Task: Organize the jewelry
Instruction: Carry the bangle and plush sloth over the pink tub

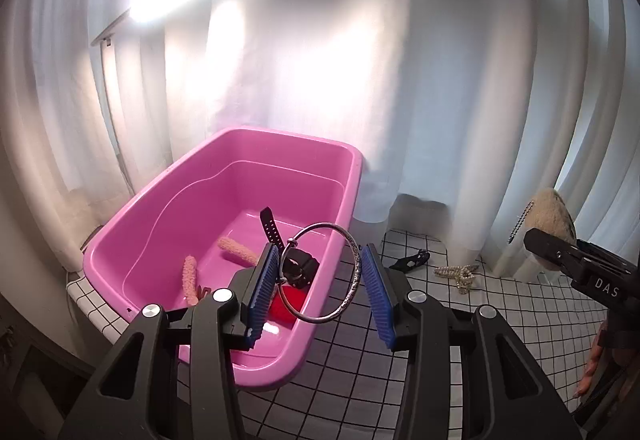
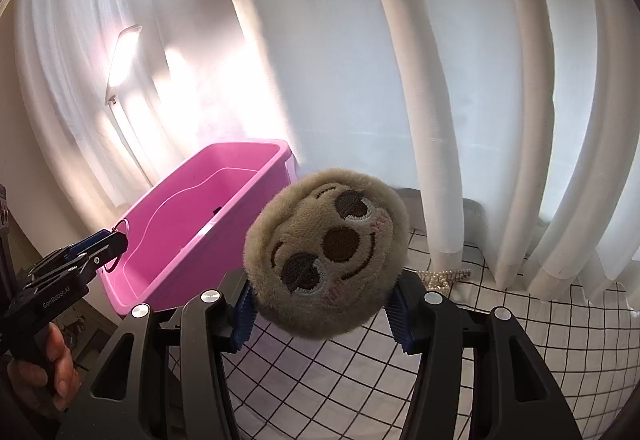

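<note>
L gripper (image 1: 320, 288): silver bangle (image 1: 320, 272) pinched betw. blue pads, held above pink tub (image 1: 224, 176).
R gripper (image 2: 320, 304): plush sloth face (image 2: 326, 252) clamped.
Far right: pearl chain (image 1: 456, 274) laid on grid cloth (image 1: 500, 304).

Left gripper (image 1: 318, 288) and right gripper (image 2: 320, 314): black angular frames, round silver screws, ribbed blue pads (image 1: 262, 290). White lettering marks each body. Bare hand (image 2: 48, 372) grips handle.

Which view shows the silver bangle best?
Left wrist view: the silver bangle sits whole between the left tool's blue pads, over the pink tub. Right wrist view shows only slivers of it at that tool's tip.
</note>
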The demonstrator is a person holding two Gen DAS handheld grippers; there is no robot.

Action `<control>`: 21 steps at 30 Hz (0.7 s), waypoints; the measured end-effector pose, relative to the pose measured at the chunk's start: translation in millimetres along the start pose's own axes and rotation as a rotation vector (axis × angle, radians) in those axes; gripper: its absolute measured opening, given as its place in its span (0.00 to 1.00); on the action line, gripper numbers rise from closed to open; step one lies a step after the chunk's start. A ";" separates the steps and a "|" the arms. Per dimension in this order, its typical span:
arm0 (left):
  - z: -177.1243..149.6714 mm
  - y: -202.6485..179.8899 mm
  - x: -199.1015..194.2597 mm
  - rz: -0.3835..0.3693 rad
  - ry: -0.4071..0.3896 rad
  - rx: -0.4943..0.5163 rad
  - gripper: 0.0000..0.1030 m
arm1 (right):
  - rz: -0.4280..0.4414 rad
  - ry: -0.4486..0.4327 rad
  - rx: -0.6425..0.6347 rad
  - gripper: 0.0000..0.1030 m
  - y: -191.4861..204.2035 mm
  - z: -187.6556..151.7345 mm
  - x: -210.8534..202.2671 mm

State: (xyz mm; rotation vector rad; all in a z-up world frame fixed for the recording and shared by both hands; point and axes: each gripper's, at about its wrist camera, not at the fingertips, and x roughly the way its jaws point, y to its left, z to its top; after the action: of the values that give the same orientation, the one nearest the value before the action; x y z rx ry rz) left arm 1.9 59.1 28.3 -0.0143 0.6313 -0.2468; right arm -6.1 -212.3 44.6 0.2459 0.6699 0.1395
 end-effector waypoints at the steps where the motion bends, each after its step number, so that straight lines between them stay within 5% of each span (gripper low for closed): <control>1: 3.2 8.7 0.9 0.016 -0.005 -0.005 0.41 | 0.018 -0.006 -0.014 0.50 10.3 6.0 4.9; 14: 30.9 114.1 41.2 0.226 0.019 -0.058 0.41 | 0.162 0.065 -0.163 0.50 125.8 54.3 98.2; 21: 31.0 138.1 79.1 0.236 0.116 -0.092 0.41 | 0.154 0.174 -0.210 0.50 159.8 53.8 152.4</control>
State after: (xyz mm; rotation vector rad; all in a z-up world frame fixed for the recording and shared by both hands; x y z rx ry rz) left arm 112.6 172.9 -4.9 -0.0142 0.7530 0.0100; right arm 138.2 -36.9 37.5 0.0831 0.8030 0.3802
